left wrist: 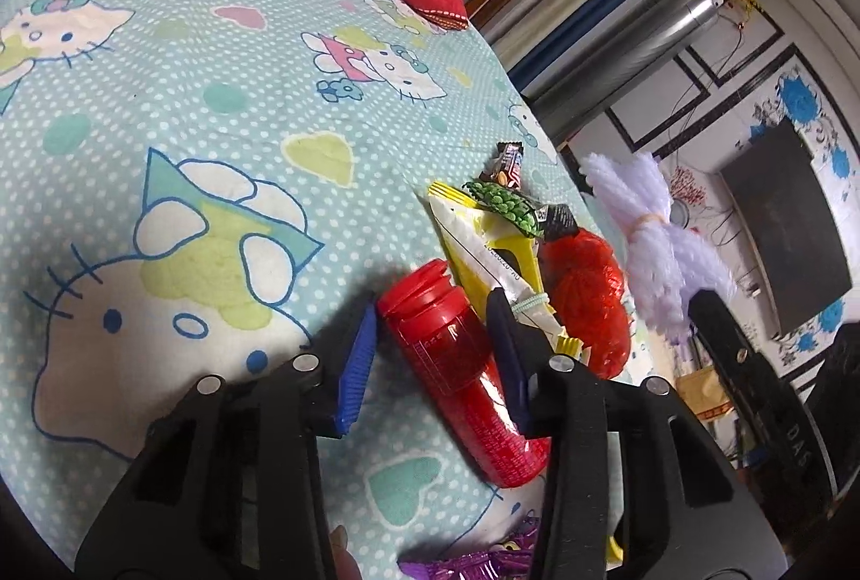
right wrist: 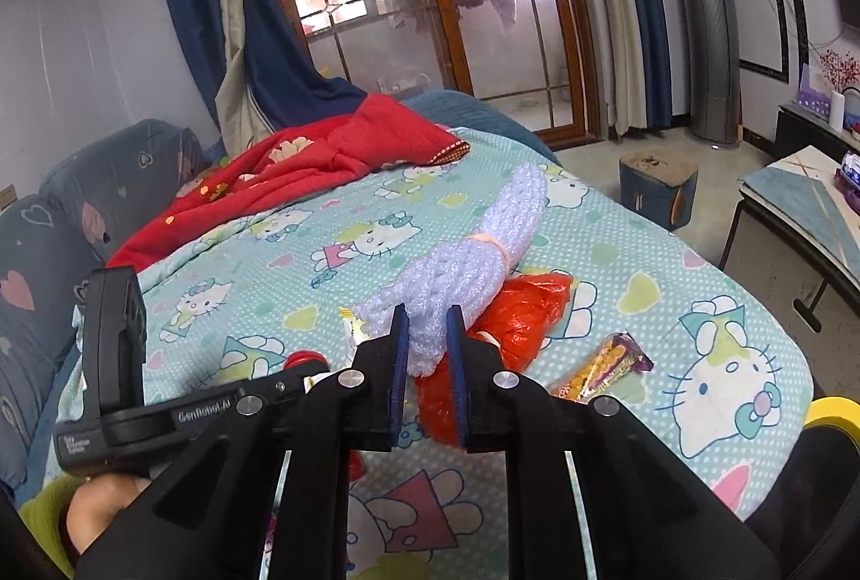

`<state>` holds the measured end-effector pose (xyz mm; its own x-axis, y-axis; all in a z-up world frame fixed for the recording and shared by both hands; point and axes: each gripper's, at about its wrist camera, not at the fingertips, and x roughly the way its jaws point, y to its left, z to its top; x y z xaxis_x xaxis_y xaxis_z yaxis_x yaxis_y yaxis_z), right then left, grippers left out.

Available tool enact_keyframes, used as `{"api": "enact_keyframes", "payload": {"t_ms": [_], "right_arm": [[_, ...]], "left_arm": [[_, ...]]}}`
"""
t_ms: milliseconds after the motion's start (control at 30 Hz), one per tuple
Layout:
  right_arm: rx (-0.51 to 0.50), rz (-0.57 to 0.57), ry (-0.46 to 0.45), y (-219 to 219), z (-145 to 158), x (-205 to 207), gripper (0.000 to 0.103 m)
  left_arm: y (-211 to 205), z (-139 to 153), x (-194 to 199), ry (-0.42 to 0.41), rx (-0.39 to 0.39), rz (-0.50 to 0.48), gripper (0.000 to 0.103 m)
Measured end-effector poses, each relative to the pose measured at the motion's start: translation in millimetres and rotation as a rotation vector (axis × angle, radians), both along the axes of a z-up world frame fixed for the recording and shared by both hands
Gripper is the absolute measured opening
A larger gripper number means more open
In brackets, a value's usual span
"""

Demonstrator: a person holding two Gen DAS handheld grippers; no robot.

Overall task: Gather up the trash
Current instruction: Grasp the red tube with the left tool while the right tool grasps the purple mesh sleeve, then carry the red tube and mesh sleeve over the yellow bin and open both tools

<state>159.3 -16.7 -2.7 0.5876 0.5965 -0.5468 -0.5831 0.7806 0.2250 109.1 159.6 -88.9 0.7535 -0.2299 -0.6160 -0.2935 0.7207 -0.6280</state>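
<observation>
A red plastic bottle (left wrist: 441, 343) lies on the Hello Kitty bedsheet (left wrist: 215, 96). My left gripper (left wrist: 435, 338) straddles it, blue pads touching its cap and side. Just beyond lie a yellow-white wrapper (left wrist: 484, 252), a green pea snack wrapper (left wrist: 505, 203), a brown candy wrapper (left wrist: 508, 163) and a crumpled red plastic bag (left wrist: 591, 295). My right gripper (right wrist: 428, 346) is shut on a pale purple foam net bundle (right wrist: 473, 257), held lifted over the red bag (right wrist: 516, 311). The bundle (left wrist: 645, 230) also shows in the left wrist view.
A purple-yellow snack wrapper (right wrist: 602, 365) lies on the sheet to the right. A red blanket (right wrist: 301, 166) is heaped at the far end of the bed. A small stool (right wrist: 658, 187) and a low table (right wrist: 795, 198) stand on the floor to the right.
</observation>
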Motion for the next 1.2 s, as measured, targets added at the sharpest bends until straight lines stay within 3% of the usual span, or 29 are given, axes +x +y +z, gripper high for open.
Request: {"api": "enact_keyframes", "payload": {"t_ms": [400,833,1200], "right_arm": [[0.010,-0.019,-0.023,-14,7,-15,0.014],[0.028,-0.036,-0.049,-31,19,-24,0.014],[0.027,-0.067,-0.076,-53,29,-29,0.014]], "left_arm": [[-2,30,-12,-0.112,0.003,-0.009,0.025],[-22,85,-28,-0.265,0.142,-0.021,0.025],[-50,105,-37,-0.330,0.194,-0.078,0.025]]}}
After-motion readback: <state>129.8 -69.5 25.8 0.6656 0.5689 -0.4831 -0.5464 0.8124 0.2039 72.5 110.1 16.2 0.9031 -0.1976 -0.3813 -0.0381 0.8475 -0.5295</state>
